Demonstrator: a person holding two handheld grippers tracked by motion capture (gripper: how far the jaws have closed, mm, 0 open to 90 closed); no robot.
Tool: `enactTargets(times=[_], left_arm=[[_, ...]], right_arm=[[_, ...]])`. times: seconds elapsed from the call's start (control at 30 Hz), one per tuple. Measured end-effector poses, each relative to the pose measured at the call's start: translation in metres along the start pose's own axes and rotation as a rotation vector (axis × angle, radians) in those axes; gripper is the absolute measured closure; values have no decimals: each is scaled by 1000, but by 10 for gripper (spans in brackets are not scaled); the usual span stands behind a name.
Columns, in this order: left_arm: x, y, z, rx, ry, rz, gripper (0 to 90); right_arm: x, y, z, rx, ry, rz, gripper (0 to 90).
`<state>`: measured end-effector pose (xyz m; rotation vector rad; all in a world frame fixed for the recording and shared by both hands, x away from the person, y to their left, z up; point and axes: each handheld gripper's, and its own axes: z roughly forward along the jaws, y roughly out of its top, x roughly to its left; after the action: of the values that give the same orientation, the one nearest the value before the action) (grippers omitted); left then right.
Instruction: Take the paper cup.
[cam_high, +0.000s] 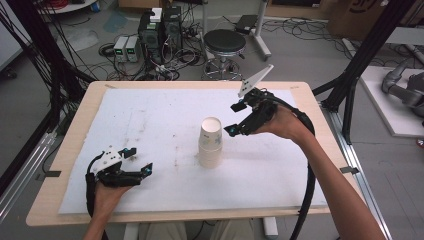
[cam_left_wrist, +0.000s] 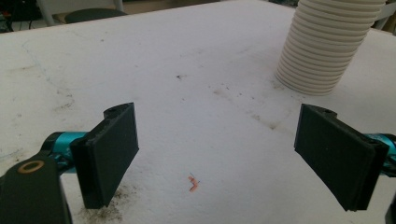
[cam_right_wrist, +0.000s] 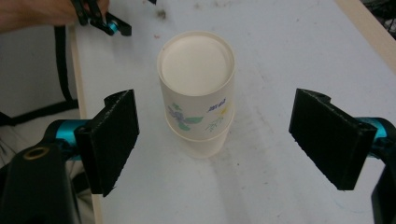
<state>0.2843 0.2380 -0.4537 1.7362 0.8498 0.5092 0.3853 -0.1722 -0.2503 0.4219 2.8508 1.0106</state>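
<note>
Standing mid-frame on the white mat (cam_high: 150, 125): stack of paper cups (cam_high: 210, 142), upside down. Hovering right of it, above the mat, right gripper (cam_high: 236, 118), jaws wide apart, empty. Resting lower left, left gripper (cam_high: 139, 160), jaws likewise spread, well apart from the stack.

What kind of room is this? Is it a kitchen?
Probably not a kitchen: it looks like a lab or workshop. Computer boxes and tangled cables lie on the bare floor beyond the table, beside a round stool.
</note>
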Motion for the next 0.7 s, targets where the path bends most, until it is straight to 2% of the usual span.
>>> enactTargets(times=[0.1, 0.13, 0.2, 0.23, 0.37, 0.43, 0.7], left_arm=[[0, 0, 0, 1, -1, 1, 135], [0, 0, 0, 2, -2, 3, 135], [0, 0, 0, 3, -3, 3, 135], [0, 0, 0, 3, -2, 1, 135], [0, 0, 0, 4, -4, 2, 135], [0, 0, 0, 5, -3, -2, 135], [0, 0, 0, 5, -4, -2, 135]], right_arm=[[0, 7, 6, 23, 16, -8, 163], [1, 13, 11, 47, 20, -34, 163], [1, 16, 14, 59, 21, -41, 164], [2, 21, 19, 87, 20, -45, 164], [3, 28, 26, 100, 25, -64, 164], [4, 32, 31, 128, 17, -73, 163], [5, 37, 39, 150, 27, -78, 164]])
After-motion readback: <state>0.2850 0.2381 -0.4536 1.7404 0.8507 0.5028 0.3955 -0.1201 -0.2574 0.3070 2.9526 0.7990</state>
